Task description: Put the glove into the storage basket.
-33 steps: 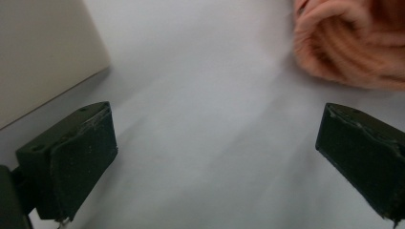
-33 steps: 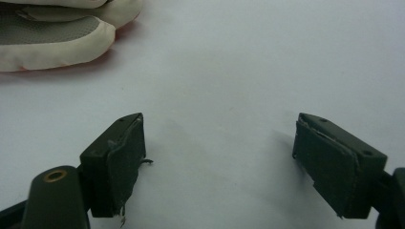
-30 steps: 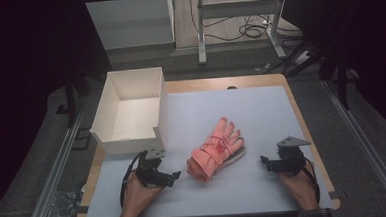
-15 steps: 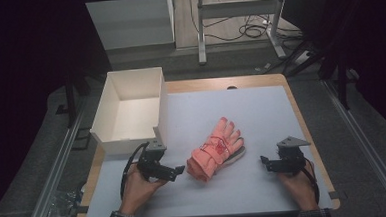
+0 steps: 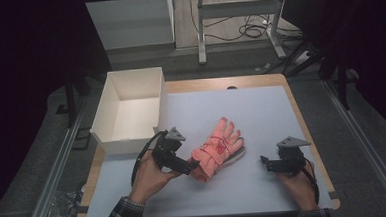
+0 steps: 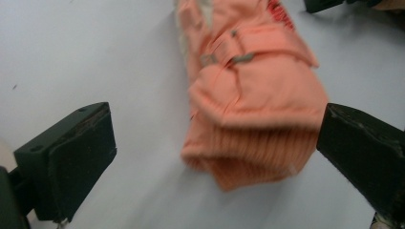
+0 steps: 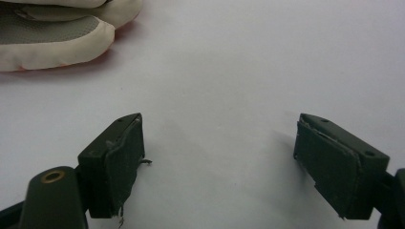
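High view: pink-orange knitted glove [image 5: 217,148] lies mid-table on the pale grey mat [image 5: 261,110], beside a white open cardboard box [image 5: 128,111]; left gripper [image 5: 193,165] at its cuff, right gripper [image 5: 264,163] well apart.
Left gripper view: jaws wide apart, flanking the cuff [image 6: 248,152].
Right gripper view: jaws apart over bare mat; glove's pale palm side [image 7: 57,36] at top left.

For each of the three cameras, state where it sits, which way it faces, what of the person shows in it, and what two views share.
High view: above the person's side, looking forward and down on the table; both hands, left gripper and right gripper show, plus the white box.
Left gripper view: rides the left gripper, looking between its open jaws at the orange gloves.
Right gripper view: rides the right gripper, open jaws over bare mat, glove fingertips top left.
All three share the gloves.
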